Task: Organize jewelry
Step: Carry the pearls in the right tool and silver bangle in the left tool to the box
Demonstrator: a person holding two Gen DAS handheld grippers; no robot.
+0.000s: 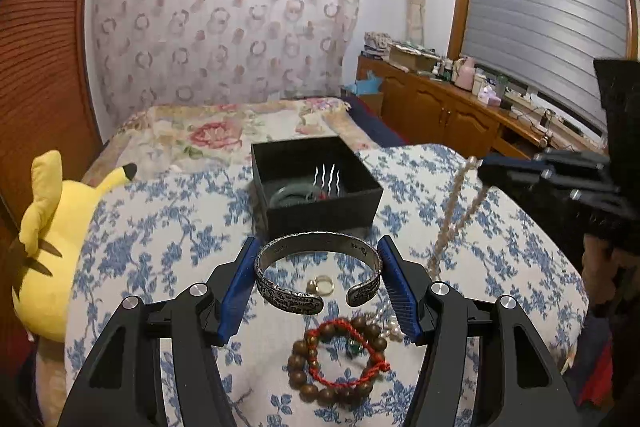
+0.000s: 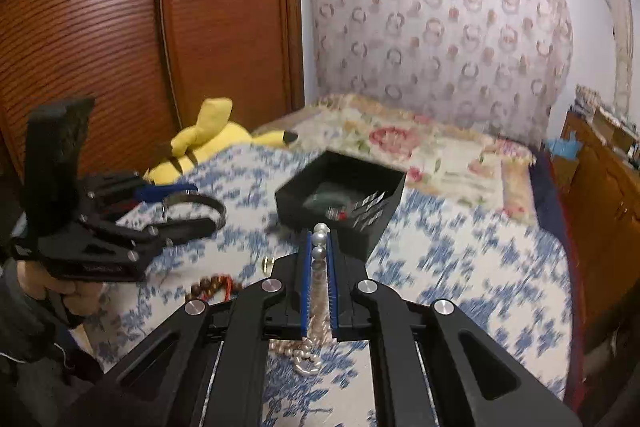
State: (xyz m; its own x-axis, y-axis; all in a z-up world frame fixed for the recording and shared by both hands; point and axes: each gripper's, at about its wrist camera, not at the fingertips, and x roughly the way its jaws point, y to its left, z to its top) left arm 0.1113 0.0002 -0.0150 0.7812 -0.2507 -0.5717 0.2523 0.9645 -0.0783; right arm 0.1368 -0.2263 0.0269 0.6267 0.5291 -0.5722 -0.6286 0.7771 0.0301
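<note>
My left gripper (image 1: 318, 251) is shut on a silver cuff bracelet (image 1: 316, 269) and holds it above the blue-flowered bedspread, just short of the open black box (image 1: 320, 213). The box holds a green bangle (image 1: 288, 197) and silver hairpins (image 1: 328, 177). Below the cuff lie a gold ring (image 1: 320, 285), a red cord bracelet (image 1: 348, 355) and a brown bead bracelet (image 1: 306, 371). My right gripper (image 2: 319, 237) is shut on a pearl necklace (image 2: 319, 239) that hangs down to the bed; it also shows in the left wrist view (image 1: 456, 211). The box (image 2: 340, 211) lies just ahead of it.
A yellow Pikachu plush (image 1: 52, 239) lies at the bed's left edge beside a wooden wardrobe (image 2: 120, 27). A floral quilt (image 1: 224, 135) covers the far end of the bed. A cluttered wooden cabinet (image 1: 448, 107) runs along the right wall under the window.
</note>
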